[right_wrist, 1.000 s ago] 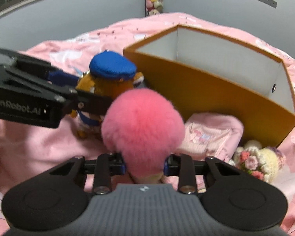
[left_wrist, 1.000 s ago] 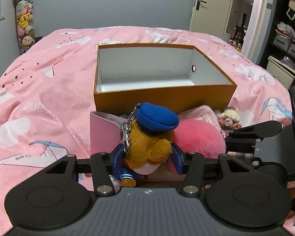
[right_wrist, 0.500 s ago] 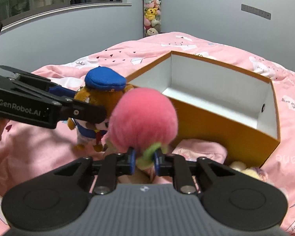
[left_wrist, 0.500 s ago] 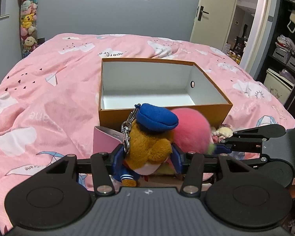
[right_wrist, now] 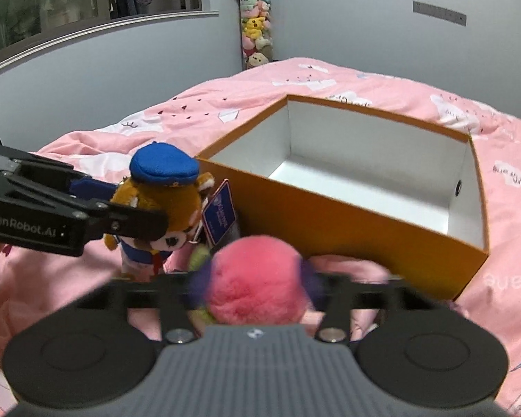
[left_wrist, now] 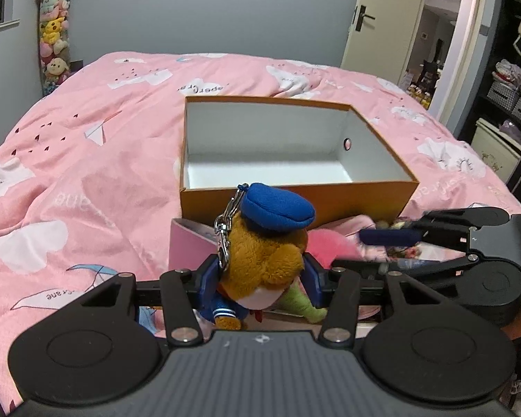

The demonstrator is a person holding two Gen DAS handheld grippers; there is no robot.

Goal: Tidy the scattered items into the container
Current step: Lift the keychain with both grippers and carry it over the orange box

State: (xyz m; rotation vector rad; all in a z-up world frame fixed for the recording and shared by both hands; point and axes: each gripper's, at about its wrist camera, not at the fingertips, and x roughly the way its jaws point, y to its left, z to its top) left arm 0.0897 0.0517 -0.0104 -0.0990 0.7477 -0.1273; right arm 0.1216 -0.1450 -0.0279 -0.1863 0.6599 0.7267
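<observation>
Bedding in pink, printed with white clouds and paper cranes (left_wrist: 87,160), carries everything on the bed. On it sits the orange cardboard box with a white interior (left_wrist: 295,187), open-topped; as far as both views show, nothing is in it, so the tidying looks barely begun.

Just in front of the box's near wall, the left tongs (left_wrist: 260,274) are clamped on a brown plush bear keychain with a blue sailor cap (left_wrist: 264,243), held upright above the bedding. Beside it, the right tongs (right_wrist: 253,285) bracket a fluffy pink pom-pom with a green stem (right_wrist: 253,285); the view is blurred, and I cannot tell whether they grip it.

Left to do, by my reading: both toys go over the rim, then a flat pink card box (left_wrist: 187,243), a folded pink cloth (right_wrist: 347,266) and a small crocheted flower bouquet (left_wrist: 396,226) by the box's front.
</observation>
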